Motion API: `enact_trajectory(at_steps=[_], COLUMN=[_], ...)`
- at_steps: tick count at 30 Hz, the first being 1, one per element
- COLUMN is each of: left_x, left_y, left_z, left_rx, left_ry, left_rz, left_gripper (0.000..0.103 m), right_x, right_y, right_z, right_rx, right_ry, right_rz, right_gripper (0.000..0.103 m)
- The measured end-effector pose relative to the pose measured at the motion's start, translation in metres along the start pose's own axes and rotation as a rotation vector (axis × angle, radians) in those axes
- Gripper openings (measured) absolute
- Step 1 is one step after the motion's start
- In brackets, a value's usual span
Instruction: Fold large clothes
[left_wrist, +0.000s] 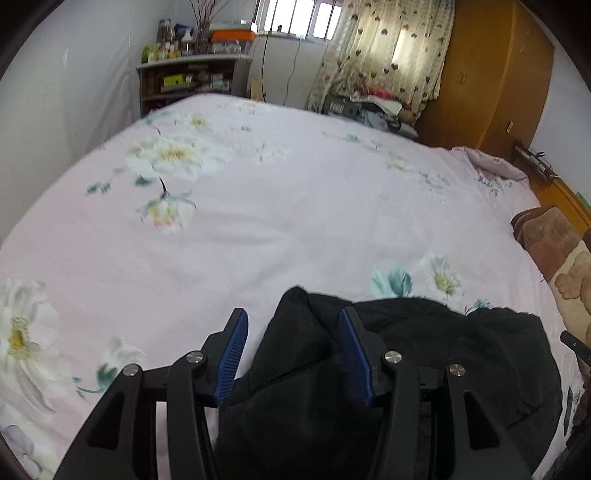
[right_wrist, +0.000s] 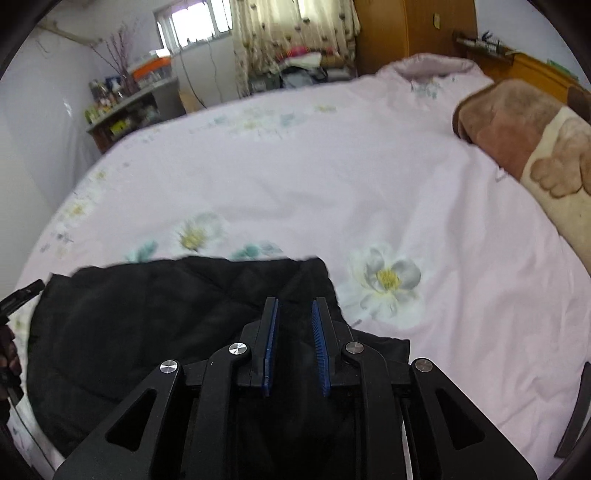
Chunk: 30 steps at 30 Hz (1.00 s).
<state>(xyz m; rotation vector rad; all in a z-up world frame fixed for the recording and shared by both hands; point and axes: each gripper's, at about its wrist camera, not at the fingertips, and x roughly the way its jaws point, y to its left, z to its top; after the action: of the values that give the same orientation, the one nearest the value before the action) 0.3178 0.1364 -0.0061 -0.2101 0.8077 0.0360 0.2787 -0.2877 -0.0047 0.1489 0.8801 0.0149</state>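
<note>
A black quilted garment (left_wrist: 461, 354) lies bunched on the near part of a pink floral bed (left_wrist: 295, 206). My left gripper (left_wrist: 293, 321) is open, its blue pads on either side of a raised fold at the garment's left end. In the right wrist view the garment (right_wrist: 147, 317) spreads to the left and under my right gripper (right_wrist: 294, 308). The right gripper's jaws stand a narrow gap apart over the garment's right edge, with black cloth between them; whether they pinch it is unclear.
A brown and cream blanket (right_wrist: 524, 140) lies folded at the bed's right side. A cluttered shelf (left_wrist: 188, 77), a curtained window (left_wrist: 384, 51) and a wooden wardrobe (left_wrist: 495, 81) stand beyond the far edge. The pink bed (right_wrist: 332, 166) stretches wide ahead.
</note>
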Motion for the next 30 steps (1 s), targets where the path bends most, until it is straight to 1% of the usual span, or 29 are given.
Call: enact_trajectory(at_steps=[2,4,5,7,8,9,12,14,17,19,21,30], left_x=[-0.018,-0.033,-0.038,-0.036,-0.031,-0.022,0.023,0.042,0.057,0.063,0.065,0.074], left_y=[-0.009,-0.031,-0.047,-0.081,-0.095,-0.106,-0.122,-0.122,-0.124,-0.125,-0.126,-0.128], left_z=[0.001,-0.003,-0.008,-0.020,-0.025,-0.030,-0.039,-0.041,-0.043,-0.049,-0.055,-0.065], left_rx=[0.006,0.037,0.074,0.165,0.204,0.234,0.260,0.246,0.243,0.246,0.252,0.255], left_ry=[-0.035,-0.057,-0.059,-0.040,-0.024,-0.002,0.101,0.119,0.116,0.102,0.086,0.062], left_rz=[-0.025,-0.102,-0.145,-0.220,-0.244,-0.252,-0.207,-0.185,-0.178,-0.174,-0.166,-0.152], left_gripper=[0.055,0.061,0.062,0.062,0.062,0.062,0.062,0.062,0.062,0.063,0.063,0.063], right_x=[-0.015,-0.020,-0.020,-0.011,-0.001,0.005,0.032,0.049,0.068,0.078,0.084,0.092], right_y=[0.016,0.036,0.049,0.067,0.078,0.082,0.085,0.078,0.065,0.057,0.048,0.049], right_z=[-0.003,-0.008,-0.013,-0.021,-0.026,-0.029,-0.035,-0.032,-0.033,-0.036,-0.039,-0.053], right_rx=[-0.023,-0.061,-0.092,-0.128,-0.151,-0.160,-0.180,-0.186,-0.156,-0.140,-0.099,-0.092], right_ry=[-0.033,-0.047,-0.048,-0.031,-0.009,0.004,0.035,0.032,0.052,0.049,0.055,0.021], right_rz=[0.049,0.090,0.111,0.139,0.150,0.146,0.099,0.028,0.029,0.035,0.055,0.045], right_gripper=[0.021,0.022,0.023,0.023,0.023,0.023,0.023,0.023,0.026,0.026,0.025,0.025])
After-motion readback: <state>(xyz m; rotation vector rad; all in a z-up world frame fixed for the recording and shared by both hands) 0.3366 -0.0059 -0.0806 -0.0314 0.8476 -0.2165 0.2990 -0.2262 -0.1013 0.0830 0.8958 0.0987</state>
